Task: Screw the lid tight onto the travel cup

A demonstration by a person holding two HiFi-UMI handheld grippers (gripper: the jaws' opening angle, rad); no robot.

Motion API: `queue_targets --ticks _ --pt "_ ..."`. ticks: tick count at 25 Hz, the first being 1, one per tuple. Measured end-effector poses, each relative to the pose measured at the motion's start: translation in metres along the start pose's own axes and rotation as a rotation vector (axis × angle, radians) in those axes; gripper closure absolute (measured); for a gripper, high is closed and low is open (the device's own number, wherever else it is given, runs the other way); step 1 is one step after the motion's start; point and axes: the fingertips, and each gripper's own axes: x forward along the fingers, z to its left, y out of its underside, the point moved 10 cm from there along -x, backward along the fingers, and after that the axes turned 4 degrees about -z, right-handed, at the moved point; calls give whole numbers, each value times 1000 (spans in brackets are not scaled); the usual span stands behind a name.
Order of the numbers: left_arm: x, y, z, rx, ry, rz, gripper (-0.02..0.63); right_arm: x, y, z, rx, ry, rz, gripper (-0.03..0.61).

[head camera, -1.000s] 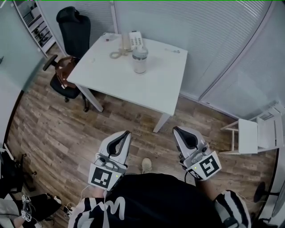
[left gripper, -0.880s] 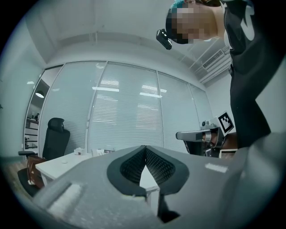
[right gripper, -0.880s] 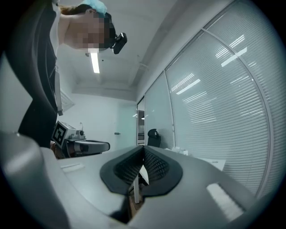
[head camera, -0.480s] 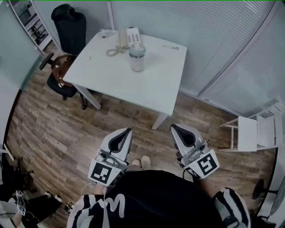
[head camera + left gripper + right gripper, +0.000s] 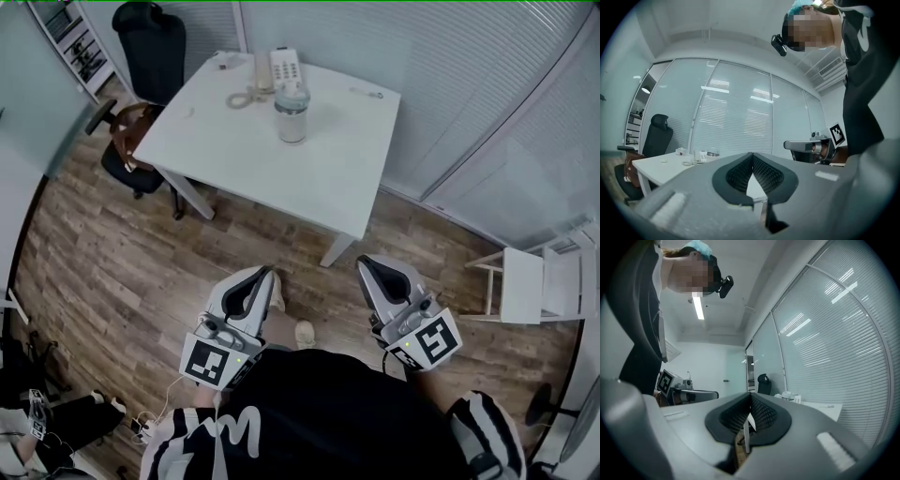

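Note:
The travel cup [image 5: 292, 119], pale and translucent with its lid resting on top, stands on the white table [image 5: 328, 178] at the far side of the room. Both grippers hover over the wooden floor, well short of the table and close to my body. My left gripper [image 5: 268, 273] is shut with nothing between its pads [image 5: 740, 171]. My right gripper [image 5: 362, 263] is also shut and empty, its pads [image 5: 761, 413] pressed together. From the left gripper view the cup [image 5: 712, 153] is a tiny shape on the distant table.
A white desk phone [image 5: 284, 66] and its coiled cord [image 5: 242, 98] lie behind the cup. A black office chair [image 5: 150, 42] stands at the table's far left corner. A small white chair [image 5: 530, 286] sits at the right. Glass walls with blinds close off the back.
Both grippers have drifted slightly over the floor while staying shut and empty. The cup and the table have not moved.

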Motion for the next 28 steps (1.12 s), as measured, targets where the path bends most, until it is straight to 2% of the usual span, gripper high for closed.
queue_targets --ticks 4,9,14,28 --pt "3 3 11 -18 -17 -4 611 6 2 -7 -2 4 4 578" --pt "17 0 29 -5 -10 -25 611 20 2 -14 -8 0 -7 578" --pt "36 5 52 6 4 -7 611 43 6 -29 -18 18 -4 578" --pt "109 -2 137 14 40 -10 611 127 6 -84 -33 46 4 578"
